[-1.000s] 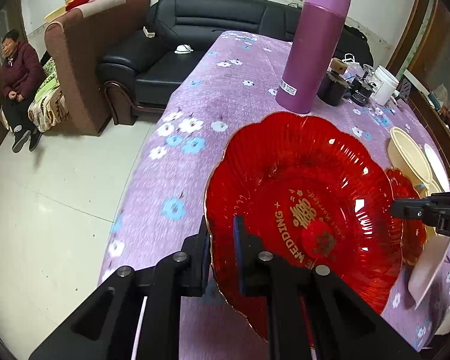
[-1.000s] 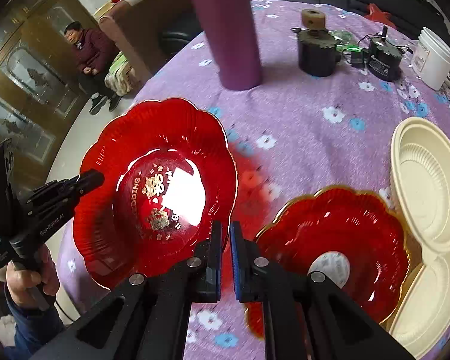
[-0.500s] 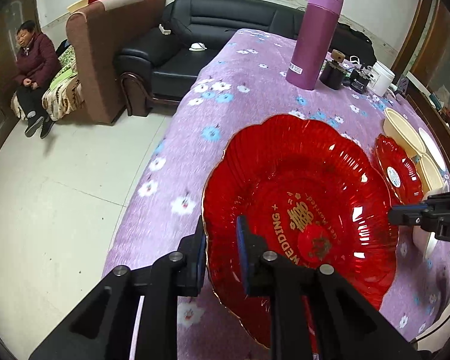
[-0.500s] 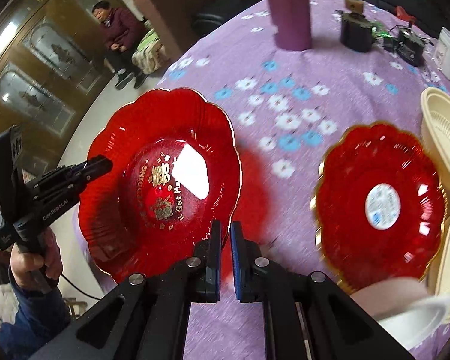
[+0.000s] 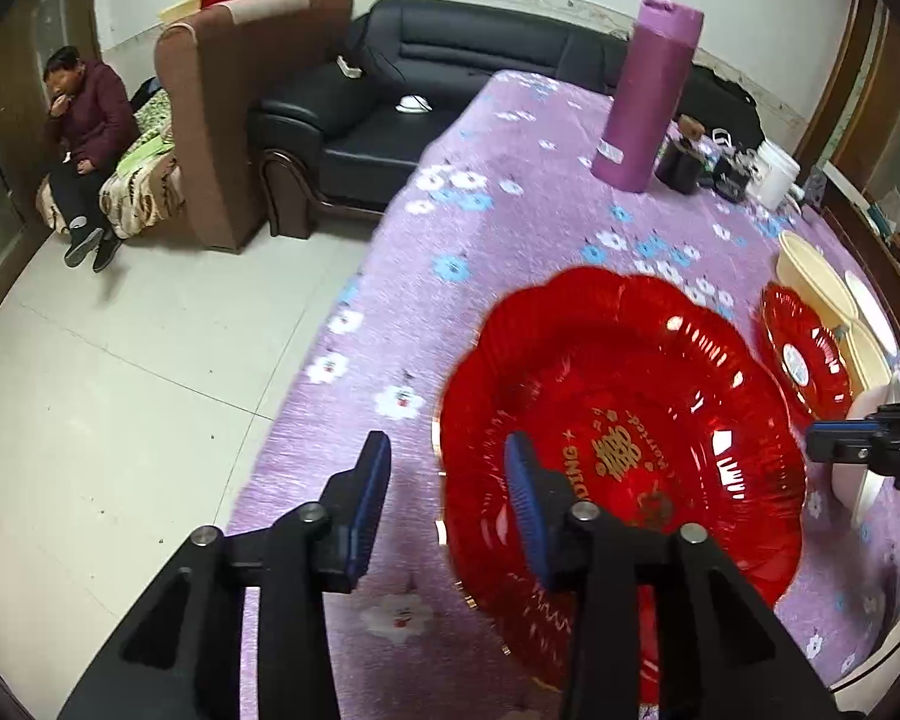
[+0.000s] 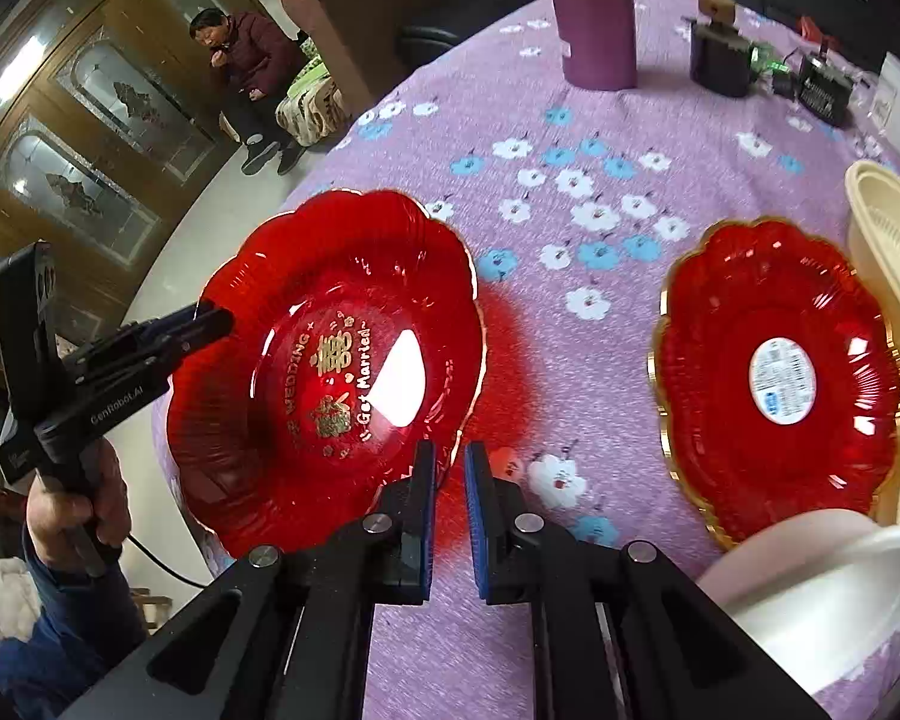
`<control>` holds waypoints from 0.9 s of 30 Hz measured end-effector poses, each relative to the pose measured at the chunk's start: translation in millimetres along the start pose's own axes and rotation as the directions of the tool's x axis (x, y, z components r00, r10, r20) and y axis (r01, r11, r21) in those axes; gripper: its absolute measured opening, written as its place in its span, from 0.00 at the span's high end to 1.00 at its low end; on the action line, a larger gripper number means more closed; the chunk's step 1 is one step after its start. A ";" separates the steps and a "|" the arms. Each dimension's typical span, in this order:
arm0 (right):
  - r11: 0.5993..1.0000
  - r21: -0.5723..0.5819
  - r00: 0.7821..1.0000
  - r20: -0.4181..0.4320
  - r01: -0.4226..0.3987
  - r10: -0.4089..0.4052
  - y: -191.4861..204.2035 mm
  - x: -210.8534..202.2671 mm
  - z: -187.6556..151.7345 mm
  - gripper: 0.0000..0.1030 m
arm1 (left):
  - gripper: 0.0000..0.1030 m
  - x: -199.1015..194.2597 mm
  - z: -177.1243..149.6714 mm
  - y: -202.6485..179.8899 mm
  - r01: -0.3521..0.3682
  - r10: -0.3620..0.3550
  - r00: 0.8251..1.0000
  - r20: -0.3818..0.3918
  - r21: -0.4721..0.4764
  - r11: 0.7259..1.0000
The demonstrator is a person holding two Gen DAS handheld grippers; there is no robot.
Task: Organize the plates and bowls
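Left claw [image 5: 444, 468]: jaws just opened, straddling the big red plate's [image 6: 330, 360] rim without pinching.
Right claw [image 6: 449, 480]: barely parted, gripping nothing.
Plate: flat on the tabletop [image 6: 570, 138].
Remaining: smaller red plate [image 6: 780, 372], cream bowls [image 6: 888, 240], apparently unsorted.

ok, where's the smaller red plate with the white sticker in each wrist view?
Left wrist view: smaller red plate sits at the right edge, mid-height, beyond the large red wedding plate and against the cream bowls.
Right wrist view: the smaller plate is at right of centre, white sticker facing up.
Shared landmark: purple flask, standing at the far end of the table.
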State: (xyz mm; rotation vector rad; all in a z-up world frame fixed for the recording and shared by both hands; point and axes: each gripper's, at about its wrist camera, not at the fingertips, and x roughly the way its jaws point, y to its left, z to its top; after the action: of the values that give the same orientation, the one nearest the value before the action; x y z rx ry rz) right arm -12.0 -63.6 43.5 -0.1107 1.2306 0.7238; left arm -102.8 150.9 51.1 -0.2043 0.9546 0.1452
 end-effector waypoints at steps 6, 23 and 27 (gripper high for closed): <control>0.999 0.027 0.993 0.118 0.027 -0.030 -31.0 -49.1 -5.1 0.89 | 0.60 -22.8 8.9 -1.3 -0.007 0.006 0.999 0.047 0.014 1.000; 0.979 0.201 0.999 0.026 0.016 -0.022 -106.1 -58.5 -65.8 0.89 | 0.50 -19.2 45.3 -135.1 0.111 -0.115 0.993 -0.001 0.261 0.959; 0.978 0.211 0.995 0.103 -0.005 -0.017 -113.2 -87.0 -67.7 0.89 | 0.47 -1.9 54.0 -171.2 0.158 -0.147 0.987 -0.059 0.287 0.945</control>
State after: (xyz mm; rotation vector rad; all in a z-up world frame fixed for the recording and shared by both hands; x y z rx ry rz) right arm -16.7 -220.3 62.5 0.0972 1.1989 0.5824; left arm -24.7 -2.7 101.6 -0.0083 0.9812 -0.1425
